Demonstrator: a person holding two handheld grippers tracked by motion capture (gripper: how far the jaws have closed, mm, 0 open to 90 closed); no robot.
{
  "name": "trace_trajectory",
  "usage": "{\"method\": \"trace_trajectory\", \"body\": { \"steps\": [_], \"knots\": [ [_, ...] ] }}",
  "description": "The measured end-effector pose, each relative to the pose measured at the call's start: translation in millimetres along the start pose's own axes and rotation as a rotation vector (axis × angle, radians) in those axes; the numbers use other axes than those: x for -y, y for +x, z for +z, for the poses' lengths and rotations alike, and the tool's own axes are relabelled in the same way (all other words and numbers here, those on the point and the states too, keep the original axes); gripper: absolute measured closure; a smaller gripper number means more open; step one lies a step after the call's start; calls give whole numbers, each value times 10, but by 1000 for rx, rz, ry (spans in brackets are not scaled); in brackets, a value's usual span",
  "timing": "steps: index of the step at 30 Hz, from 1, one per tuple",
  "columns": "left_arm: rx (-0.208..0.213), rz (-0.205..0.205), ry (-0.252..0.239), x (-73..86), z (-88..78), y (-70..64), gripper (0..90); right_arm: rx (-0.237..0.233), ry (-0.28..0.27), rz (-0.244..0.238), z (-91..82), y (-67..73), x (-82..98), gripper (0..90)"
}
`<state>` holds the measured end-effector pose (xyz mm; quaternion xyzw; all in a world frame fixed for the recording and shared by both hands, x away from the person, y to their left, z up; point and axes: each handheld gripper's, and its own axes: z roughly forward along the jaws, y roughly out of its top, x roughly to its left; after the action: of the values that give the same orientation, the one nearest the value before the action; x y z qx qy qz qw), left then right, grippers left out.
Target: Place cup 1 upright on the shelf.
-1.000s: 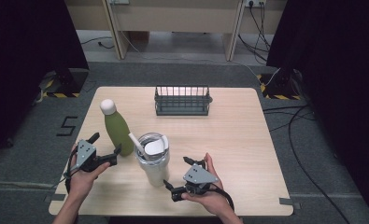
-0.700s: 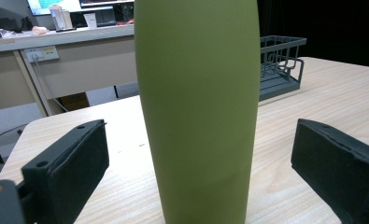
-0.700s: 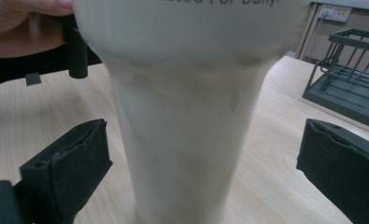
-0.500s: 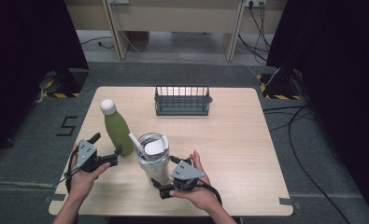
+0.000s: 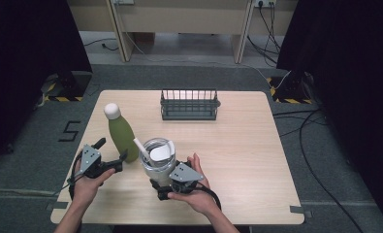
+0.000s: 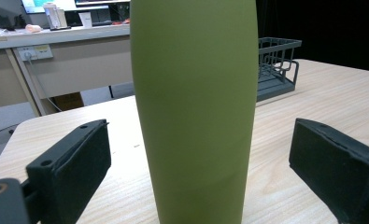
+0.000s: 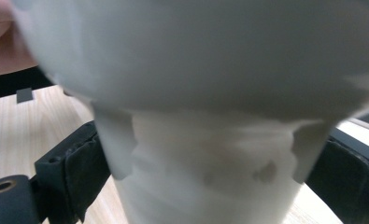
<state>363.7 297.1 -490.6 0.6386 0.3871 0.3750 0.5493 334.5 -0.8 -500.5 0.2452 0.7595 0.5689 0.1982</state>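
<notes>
Green bottle (image 5: pixel 121 136) with white cap is seen upright on the desk (image 5: pixel 257 145), near its front-left part; smooth matte olive body, widest mid-height, tapering toward the base in the left gripper view (image 6: pixel 194 107). Just to its right, a clear tumbler (image 5: pixel 158 160) is stood upright, a white straw (image 5: pixel 140 148) leaning out at its left rim and a white lid piece seen at the top. Bottle and tumbler are close together; contact cannot be told. A dark wire rack (image 5: pixel 189 104) is sat well behind both, near the far edge, empty, squared to the desk.
</notes>
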Motion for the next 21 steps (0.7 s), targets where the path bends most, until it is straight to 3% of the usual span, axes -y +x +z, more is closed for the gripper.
{"method": "trace_trajectory", "body": {
  "steps": [10,21],
  "knots": [
    [8,3,2,-1,-5,-21,70,23,-5,-30,83,24,69,80],
    [18,-2,4,5,-8,-38,93,-15,-26,-21,146,-23,134,100]
  ]
}}
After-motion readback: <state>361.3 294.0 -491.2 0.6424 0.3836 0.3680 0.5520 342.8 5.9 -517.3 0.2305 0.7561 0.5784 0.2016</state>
